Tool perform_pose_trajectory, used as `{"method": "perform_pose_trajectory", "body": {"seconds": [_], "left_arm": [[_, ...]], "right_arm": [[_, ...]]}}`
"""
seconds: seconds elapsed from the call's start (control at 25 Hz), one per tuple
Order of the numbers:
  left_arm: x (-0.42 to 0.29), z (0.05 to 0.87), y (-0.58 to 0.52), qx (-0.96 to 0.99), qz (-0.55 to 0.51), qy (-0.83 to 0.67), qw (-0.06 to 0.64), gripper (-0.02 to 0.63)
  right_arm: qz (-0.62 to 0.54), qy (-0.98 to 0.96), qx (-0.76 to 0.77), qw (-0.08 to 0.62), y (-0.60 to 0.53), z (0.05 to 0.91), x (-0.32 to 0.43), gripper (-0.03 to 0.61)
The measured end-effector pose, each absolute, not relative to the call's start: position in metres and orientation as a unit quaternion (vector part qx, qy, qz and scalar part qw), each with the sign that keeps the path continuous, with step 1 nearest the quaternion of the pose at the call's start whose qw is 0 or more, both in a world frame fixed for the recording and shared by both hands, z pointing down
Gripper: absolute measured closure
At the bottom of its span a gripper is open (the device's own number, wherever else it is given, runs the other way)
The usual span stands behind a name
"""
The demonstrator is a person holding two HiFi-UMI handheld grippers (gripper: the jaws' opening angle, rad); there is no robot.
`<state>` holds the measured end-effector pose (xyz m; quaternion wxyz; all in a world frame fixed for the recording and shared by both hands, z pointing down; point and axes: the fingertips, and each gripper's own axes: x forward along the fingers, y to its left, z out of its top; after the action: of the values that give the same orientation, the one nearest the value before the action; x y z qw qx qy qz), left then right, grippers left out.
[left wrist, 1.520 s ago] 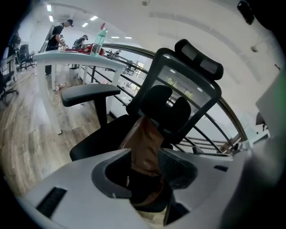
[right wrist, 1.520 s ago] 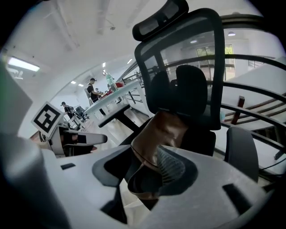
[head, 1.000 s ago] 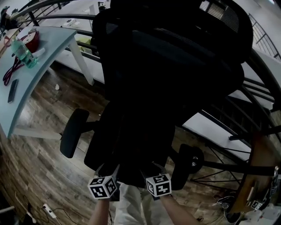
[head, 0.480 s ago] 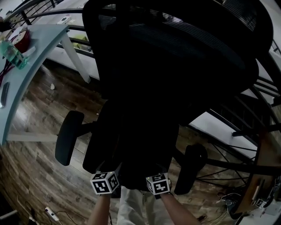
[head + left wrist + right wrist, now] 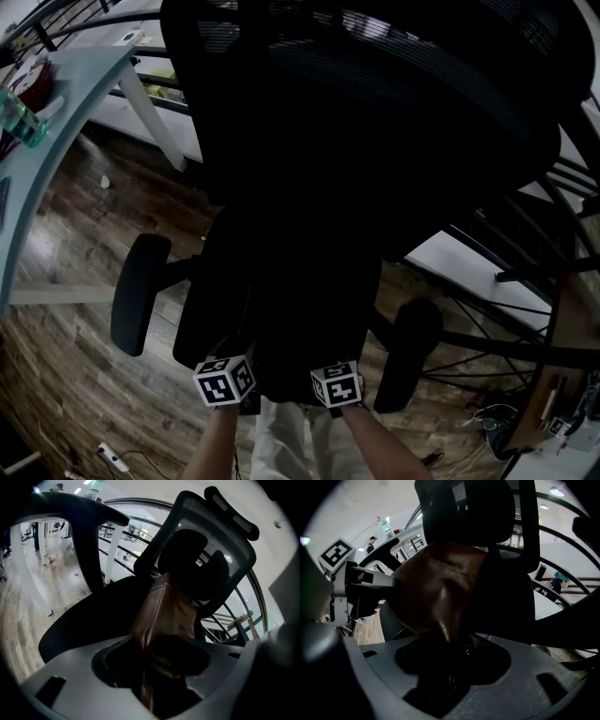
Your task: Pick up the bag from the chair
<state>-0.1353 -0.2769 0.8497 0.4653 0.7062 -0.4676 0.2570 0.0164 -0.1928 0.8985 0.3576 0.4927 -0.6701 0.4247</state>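
A brown leather bag (image 5: 164, 611) stands on the seat of a black mesh office chair (image 5: 375, 141), leaning against its backrest. My left gripper (image 5: 150, 667) is shut on the bag's near edge, and a fold of leather runs down between its jaws. My right gripper (image 5: 450, 658) is shut on the bag (image 5: 436, 588) from the other side, beside the left one. In the head view both grippers, left (image 5: 234, 364) and right (image 5: 334, 367), sit close together at the seat's front edge. There the bag is lost in the dark.
The chair's armrests (image 5: 139, 292) (image 5: 405, 354) stick out on either side of the seat. A pale table (image 5: 47, 141) with a green bottle (image 5: 17, 117) stands at the left. Black railings (image 5: 525, 281) run behind the chair on the right. The floor is wood.
The head view has shifted closer over the chair, whose backrest now fills more of the picture. Both grippers stay together at the seat's front edge.
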Motion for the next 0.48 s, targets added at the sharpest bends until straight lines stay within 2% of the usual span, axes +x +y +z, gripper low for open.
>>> {"method": "perform_pose_trajectory", "body": {"seconds": [0.08,0.24,0.36,0.48], "left_arm": [[-0.139,0.850,-0.277,0.700,0.265,-0.476,0.462,0.416],[-0.135,0.849,-0.274,0.701,0.266,-0.468,0.467,0.493],[-0.129,0.841,-0.269,0.709,0.253,-0.459,0.473,0.551],[-0.129,0.828,-0.265,0.710,0.252,-0.464,0.465,0.574]], "right_arm": [[0.415,-0.673,0.492,0.365,-0.194,0.896,0.017,0.395],[0.401,-0.674,0.496,0.374,-0.197,0.888,0.015,0.474],[0.392,-0.675,0.503,0.372,-0.198,0.877,0.016,0.503],[0.393,-0.676,0.504,0.367,-0.195,0.862,0.018,0.514]]}}
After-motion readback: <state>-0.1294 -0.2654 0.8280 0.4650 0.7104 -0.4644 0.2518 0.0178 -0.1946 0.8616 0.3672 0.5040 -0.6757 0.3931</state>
